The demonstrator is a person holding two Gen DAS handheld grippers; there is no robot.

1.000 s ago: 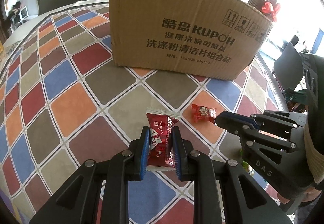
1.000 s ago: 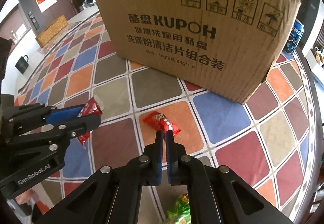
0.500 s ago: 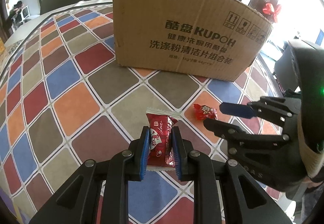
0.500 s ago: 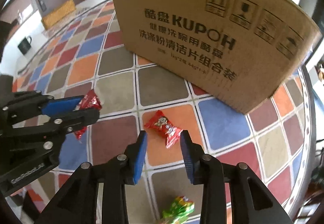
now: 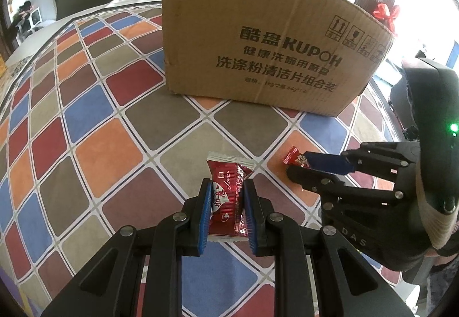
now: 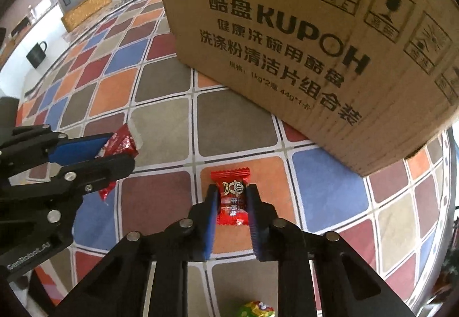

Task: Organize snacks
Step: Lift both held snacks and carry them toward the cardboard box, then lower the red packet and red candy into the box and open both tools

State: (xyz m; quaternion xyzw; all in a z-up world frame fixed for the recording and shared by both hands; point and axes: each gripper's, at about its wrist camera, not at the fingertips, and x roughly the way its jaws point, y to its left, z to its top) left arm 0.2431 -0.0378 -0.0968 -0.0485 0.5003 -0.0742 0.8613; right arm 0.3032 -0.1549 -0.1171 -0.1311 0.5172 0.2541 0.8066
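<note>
My left gripper [image 5: 228,191] is shut on a dark red snack packet [image 5: 228,196] with white ends, just above the checkered tablecloth [image 5: 114,145]. It shows again at the left of the right wrist view as the left gripper [image 6: 114,150] with the dark red packet [image 6: 120,145]. My right gripper [image 6: 231,196] has closed on a small bright red candy [image 6: 232,199] lying on an orange square. Seen from the left wrist view, the right gripper [image 5: 298,165] pinches the same candy [image 5: 294,158]. A large cardboard box [image 5: 272,50] stands behind both.
A green and yellow wrapped snack [image 6: 256,309] lies near the bottom edge of the right wrist view. The table's rim [image 6: 450,173] curves close on the right. A black mug [image 6: 37,53] and a woven basket [image 6: 86,9] sit off the table at the far left.
The right gripper opened, came down around the small red candy and closed on it. The left gripper kept still with its packet.
</note>
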